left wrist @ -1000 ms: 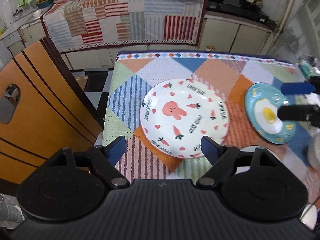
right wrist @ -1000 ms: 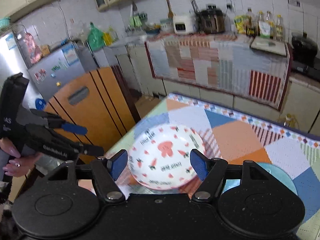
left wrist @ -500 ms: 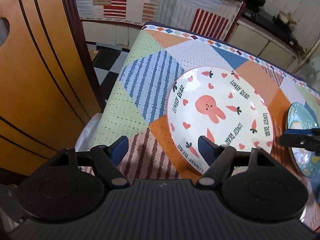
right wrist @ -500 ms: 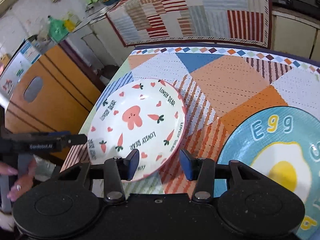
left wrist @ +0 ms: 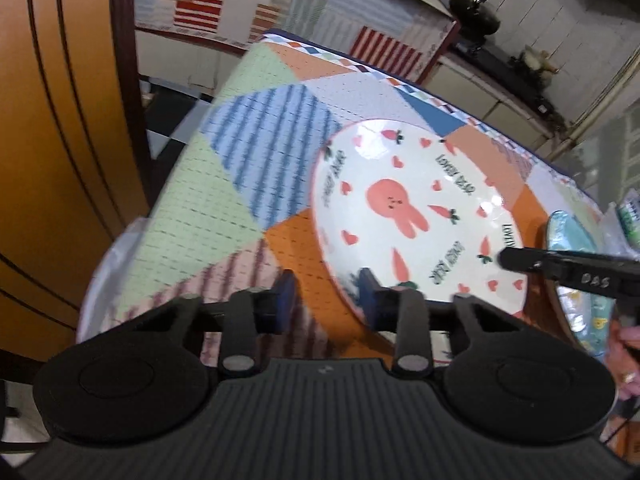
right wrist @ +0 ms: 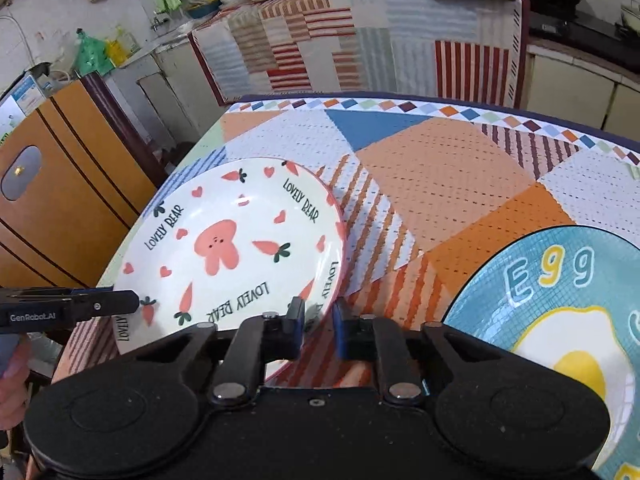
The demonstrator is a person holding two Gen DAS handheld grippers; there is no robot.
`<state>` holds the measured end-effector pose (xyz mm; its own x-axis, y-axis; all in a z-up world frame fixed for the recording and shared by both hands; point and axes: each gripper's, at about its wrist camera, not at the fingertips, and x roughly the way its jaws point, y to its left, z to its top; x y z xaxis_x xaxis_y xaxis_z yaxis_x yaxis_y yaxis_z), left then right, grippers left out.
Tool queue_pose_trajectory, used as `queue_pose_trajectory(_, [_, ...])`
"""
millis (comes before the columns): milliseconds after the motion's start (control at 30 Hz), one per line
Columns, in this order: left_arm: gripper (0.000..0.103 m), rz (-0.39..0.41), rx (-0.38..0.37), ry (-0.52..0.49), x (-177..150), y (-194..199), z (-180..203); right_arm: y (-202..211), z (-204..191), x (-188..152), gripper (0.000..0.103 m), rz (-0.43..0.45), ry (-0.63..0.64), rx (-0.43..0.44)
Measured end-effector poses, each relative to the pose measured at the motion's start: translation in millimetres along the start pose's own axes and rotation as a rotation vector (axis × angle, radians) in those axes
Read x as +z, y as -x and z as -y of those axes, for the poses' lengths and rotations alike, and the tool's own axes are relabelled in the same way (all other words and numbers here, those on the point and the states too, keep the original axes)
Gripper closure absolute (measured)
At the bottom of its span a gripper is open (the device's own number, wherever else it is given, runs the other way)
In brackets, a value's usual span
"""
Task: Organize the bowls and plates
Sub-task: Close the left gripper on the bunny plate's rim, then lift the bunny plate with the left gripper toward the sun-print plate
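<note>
A white plate with a pink rabbit and carrots (left wrist: 412, 216) (right wrist: 236, 252) lies on the patchwork tablecloth. My left gripper (left wrist: 326, 300) straddles its near-left rim, one finger over and one outside, jaws partly closed with a gap. My right gripper (right wrist: 318, 326) straddles the plate's near-right rim, jaws narrow, with a small gap still showing. A teal fried-egg plate (right wrist: 560, 320) (left wrist: 576, 264) lies to the right. Each gripper also shows in the other's view, the right one (left wrist: 560, 268) and the left one (right wrist: 76, 304).
The table (right wrist: 440, 168) stands by an orange wooden chair back (left wrist: 52, 120) on its left. A counter with a striped cloth (right wrist: 360, 32) runs along the back wall. A white object lies at the near table edge (left wrist: 440, 348).
Both grippers have moved down and in to the rabbit plate's rim from opposite sides. Their jaws have narrowed around the rim.
</note>
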<state>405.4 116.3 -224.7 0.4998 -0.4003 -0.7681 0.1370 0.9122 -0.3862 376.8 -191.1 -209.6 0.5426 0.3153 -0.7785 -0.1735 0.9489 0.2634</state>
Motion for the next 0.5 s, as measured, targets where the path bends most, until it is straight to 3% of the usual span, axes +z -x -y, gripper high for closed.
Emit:
queue_pose_trajectory(67, [0.080,0.014,-0.032,0.079,-7,-3,-4,-1,2,-4,0.085,0.025,-0.004,0.014])
queue_pose_trajectory(233, [0.089,0.042,-0.044,0.078,-12,-9,4,-6,4,-7,0.084,0.032,-0.035,0.038])
queue_pose_trajectory(367, [0.090,0.069,-0.039,0.102,-17,-7,5,-17,12,-5,0.083,0.017,-0.078,0.089])
queue_pose_trajectory(500, [0.090,0.055,-0.048,0.115,-18,-6,5,-21,11,-5,0.081,0.036,-0.102,0.086])
